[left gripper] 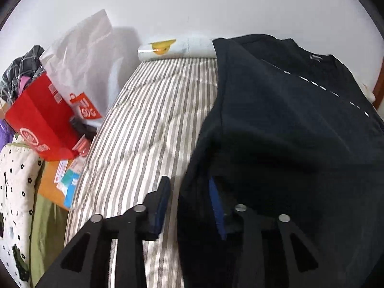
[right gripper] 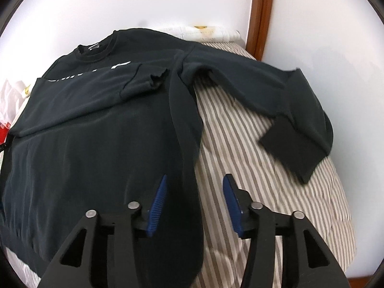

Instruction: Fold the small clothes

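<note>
we're looking at a black sweatshirt [right gripper: 96, 124] lying face up on a striped quilt [right gripper: 252, 148] on the bed, neck toward the white wall [right gripper: 120, 2]. its one sleeve [right gripper: 134, 81] is lying folded across the chest over the white print, and the other sleeve [right gripper: 283, 100] is sprawling out over the quilt with its cuff bent back toward us.

our right gripper [right gripper: 194, 201] is hovering over the sweatshirt's side edge with its jaws spread, blue pads clear of the cloth, pinching nothing. our left gripper [left gripper: 189, 206] is sitting at the opposite edge, jaws partly spread; the fabric is draping over one finger, so we can't tell if it's touching.

beside the bed there's a red paper bag [left gripper: 40, 122], a white plastic bag [left gripper: 81, 55] and a floral cushion [left gripper: 16, 182] piling up. a wooden door frame [right gripper: 261, 14] is standing in the corner.
</note>
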